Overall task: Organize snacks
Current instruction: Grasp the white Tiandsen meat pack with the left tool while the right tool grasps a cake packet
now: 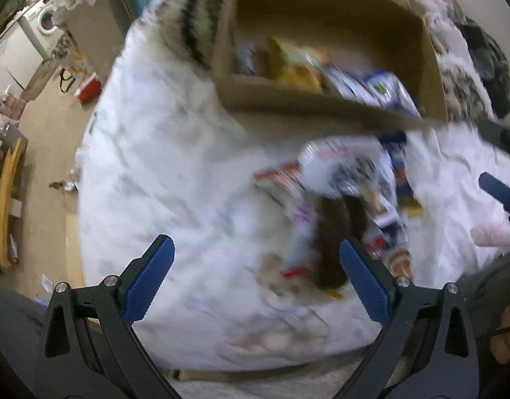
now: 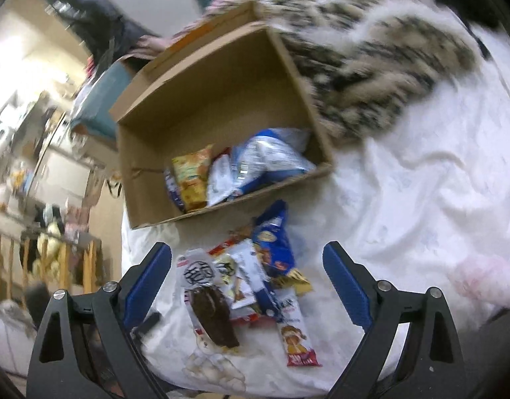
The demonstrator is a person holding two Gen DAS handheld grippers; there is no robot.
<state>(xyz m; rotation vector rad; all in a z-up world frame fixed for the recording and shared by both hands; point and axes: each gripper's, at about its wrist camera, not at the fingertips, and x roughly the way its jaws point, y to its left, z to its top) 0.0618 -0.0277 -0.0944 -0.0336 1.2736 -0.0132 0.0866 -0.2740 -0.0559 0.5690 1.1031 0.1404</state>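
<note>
A pile of snack packets (image 2: 251, 276) lies on a white bedsheet (image 2: 404, 199), in front of an open cardboard box (image 2: 218, 76). The box holds a yellow packet (image 2: 190, 176) and blue-white bags (image 2: 265, 159). My right gripper (image 2: 246, 279) is open and empty, just above the pile, with a brown ice-cream-print packet (image 2: 211, 316) between its fingers. In the blurred left wrist view, my left gripper (image 1: 256, 282) is open and empty above the sheet, left of the pile (image 1: 348, 199). The box (image 1: 288, 96) lies beyond. The right gripper's fingers (image 1: 497, 189) show at the right edge.
A striped furry blanket (image 2: 371, 76) lies behind and right of the box. The bed's left edge drops to a beige floor (image 1: 45, 166) with a red box (image 1: 87, 88), a washing machine (image 1: 44, 20) and wooden furniture (image 2: 55, 259).
</note>
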